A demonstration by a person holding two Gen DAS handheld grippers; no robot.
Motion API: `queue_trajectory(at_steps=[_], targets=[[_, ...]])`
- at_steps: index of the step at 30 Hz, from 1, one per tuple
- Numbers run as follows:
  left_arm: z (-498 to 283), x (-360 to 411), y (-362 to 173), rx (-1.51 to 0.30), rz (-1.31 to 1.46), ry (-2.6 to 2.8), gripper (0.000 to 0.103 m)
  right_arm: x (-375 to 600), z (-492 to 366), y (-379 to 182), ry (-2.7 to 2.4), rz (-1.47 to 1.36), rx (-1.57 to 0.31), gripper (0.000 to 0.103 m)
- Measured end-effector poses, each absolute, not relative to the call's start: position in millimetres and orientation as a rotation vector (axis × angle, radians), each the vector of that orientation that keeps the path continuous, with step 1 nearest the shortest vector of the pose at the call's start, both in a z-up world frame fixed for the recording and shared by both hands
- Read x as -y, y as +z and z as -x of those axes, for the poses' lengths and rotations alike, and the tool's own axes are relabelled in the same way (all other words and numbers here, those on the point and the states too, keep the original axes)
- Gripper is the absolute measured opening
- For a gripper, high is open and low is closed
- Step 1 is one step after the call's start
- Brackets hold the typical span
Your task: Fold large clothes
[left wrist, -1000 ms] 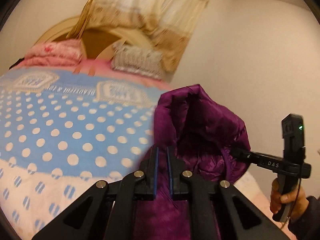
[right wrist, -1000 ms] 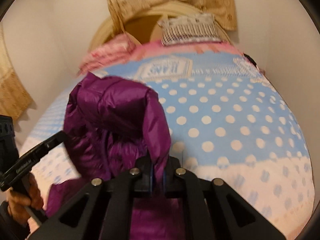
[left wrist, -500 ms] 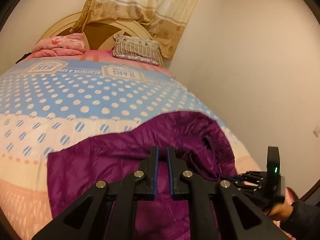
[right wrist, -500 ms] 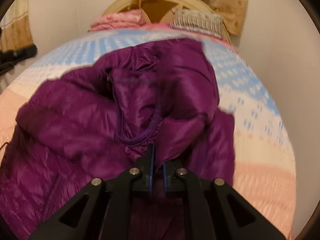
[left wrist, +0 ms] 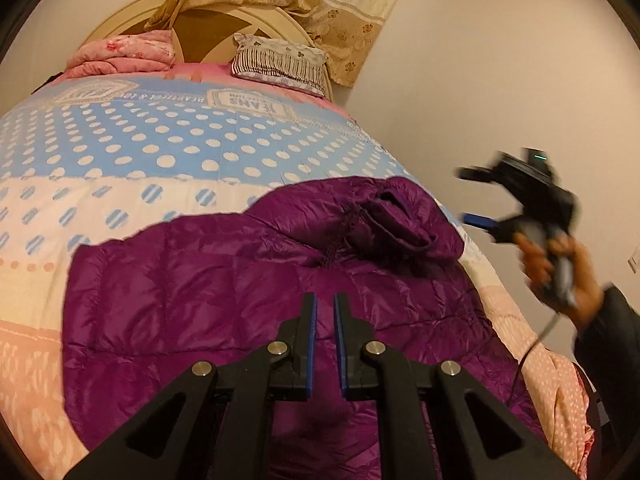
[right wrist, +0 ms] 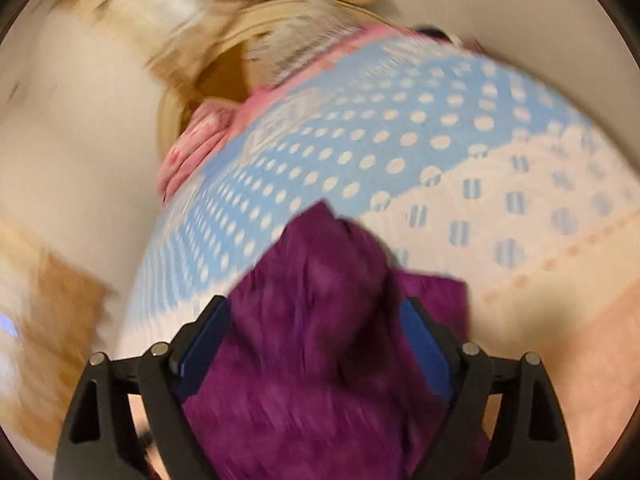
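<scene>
Left gripper (left wrist: 325, 306): lowest in the left wrist view, at 6 o'clock; its fingers (left wrist: 309, 320) are all but closed, a thin gap between the blue pads. Whether a fold of fabric is pinched in that gap cannot be told.
Purple jacket (left wrist: 224, 292): a large quilted down jacket spread across the foot of the bed, directly under and ahead of the left gripper, reaching from 9 o'clock to 3 o'clock.
Hood (left wrist: 404, 224): crumpled at the jacket's far edge, toward 1 o'clock, with a drawcord hanging from it.
Right gripper (left wrist: 476, 196): raised off the bed edge at 3 o'clock, blurred, held by a hand (left wrist: 560, 264) in a dark sleeve. Its jaws are opening and stand wide; in the right wrist view purple fabric fills the space between the fingers (right wrist: 420, 340), which do not seem to press on it.
Bed (left wrist: 120, 152): cover with white dots on blue, then cream and peach bands nearer.
Pink quilt (left wrist: 124, 54): folded at 11 o'clock by the headboard.
Striped pillow (left wrist: 280, 62): at 12 o'clock.
Curtain (left wrist: 312, 0): beige, patterned, hanging above the headboard.
</scene>
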State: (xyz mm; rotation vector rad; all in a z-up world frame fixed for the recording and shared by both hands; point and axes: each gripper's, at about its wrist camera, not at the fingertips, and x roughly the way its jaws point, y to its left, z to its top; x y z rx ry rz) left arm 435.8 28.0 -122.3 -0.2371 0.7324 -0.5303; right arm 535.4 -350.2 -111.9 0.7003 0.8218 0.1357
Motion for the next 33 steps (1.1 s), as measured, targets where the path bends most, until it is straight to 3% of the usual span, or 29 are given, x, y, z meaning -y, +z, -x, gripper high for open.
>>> queue_trajectory(at_steps=[7,8,10,11,18,23,26,27,28,33], targets=[[-446.1,-51.9,-119.8,-0.728,0.207,-0.480,0.008,327.4,-648.6,-168.1,0.108,-0.718,-1.072,0.088],[-448.0,-54.4,-120.4,-0.728,0.211,-0.475,0.008,324.9,-653.9,-174.6,0.099,-0.712,-1.112,0.081],[-451.7,-59.3,-121.2,-0.724,0.226,-0.466,0.008,314.1,-661.0,-183.7,0.091,-0.685,-1.147,0.022],[-452.6,-61.2,-121.4,-0.723,0.234,-0.460,0.008,310.8,-660.2,-179.1,0.113,-0.681,-1.119,0.018],[-439.2,-74.0,-108.5,-0.683,0.317,-0.442,0.008,243.5,-581.0,-74.3,0.537,-0.454,-0.739,0.017],[-415.1,-84.7,-90.6,-0.635,0.308,-0.421,0.008,170.0,-473.5,-58.0,0.728,-0.054,-0.739,0.022],[-406.1,-89.1,-84.5,-0.635,0.296,-0.410,0.008,158.9,-421.4,-88.2,0.697,0.147,-0.824,0.054],[-403.9,-88.3,-82.4,-0.636,0.280,-0.409,0.008,155.4,-407.5,-103.5,0.689,0.201,-0.874,0.071],[-401.8,-86.7,-81.1,-0.633,0.260,-0.412,0.008,154.0,-390.5,-122.2,0.689,0.250,-0.933,0.077],[-401.9,-71.6,-71.6,-0.613,0.185,-0.408,0.008,183.0,-351.6,-129.1,0.658,0.180,-0.967,0.077]])
